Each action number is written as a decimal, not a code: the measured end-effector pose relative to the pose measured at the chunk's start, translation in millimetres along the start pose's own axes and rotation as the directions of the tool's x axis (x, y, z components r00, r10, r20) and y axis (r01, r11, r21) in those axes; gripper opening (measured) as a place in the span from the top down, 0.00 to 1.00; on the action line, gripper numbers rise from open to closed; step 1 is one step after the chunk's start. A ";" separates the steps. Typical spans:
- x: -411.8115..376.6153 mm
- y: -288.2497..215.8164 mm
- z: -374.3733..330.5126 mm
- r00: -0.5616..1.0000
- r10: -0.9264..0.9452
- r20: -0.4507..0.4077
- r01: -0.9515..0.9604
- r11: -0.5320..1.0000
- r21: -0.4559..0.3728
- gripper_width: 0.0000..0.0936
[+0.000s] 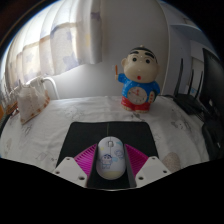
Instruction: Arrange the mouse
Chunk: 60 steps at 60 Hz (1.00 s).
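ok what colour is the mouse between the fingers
White, with a faint pattern on top; the mouse shows in the gripper view, on a black mat.

A cartoon boy figurine (137,78) in a red shirt, holding a blue alarm clock, is stood upright on a patterned white tablecloth (40,135), just beyond the far edge of a black mouse pad (88,129). A pale tissue-box-like object (30,100) is seen well apart. Light curtains (70,45) are hung behind.

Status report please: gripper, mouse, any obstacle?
Gripper open, mouse between fingers on black mat. Doll clock beyond mat, not blocking.
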State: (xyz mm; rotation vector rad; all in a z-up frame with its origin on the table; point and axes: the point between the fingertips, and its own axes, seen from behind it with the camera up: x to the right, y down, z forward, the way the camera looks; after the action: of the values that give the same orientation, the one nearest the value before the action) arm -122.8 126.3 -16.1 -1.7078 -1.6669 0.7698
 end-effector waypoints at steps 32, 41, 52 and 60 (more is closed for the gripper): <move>7.4 24.5 -244.1 0.998 -0.058 -0.027 0.054 0.992 -0.115 0.10; 12.8 38.5 -275.9 0.998 -0.054 -0.037 0.049 0.992 -0.116 0.10; 14.3 30.3 -280.0 0.996 -0.077 -0.042 0.074 0.995 -0.070 0.10; 1.7 22.6 -280.5 0.998 -0.068 -0.010 0.067 0.996 -0.056 0.10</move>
State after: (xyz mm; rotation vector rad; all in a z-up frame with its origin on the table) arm 108.0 118.1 144.7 -1.6810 -1.7442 0.6862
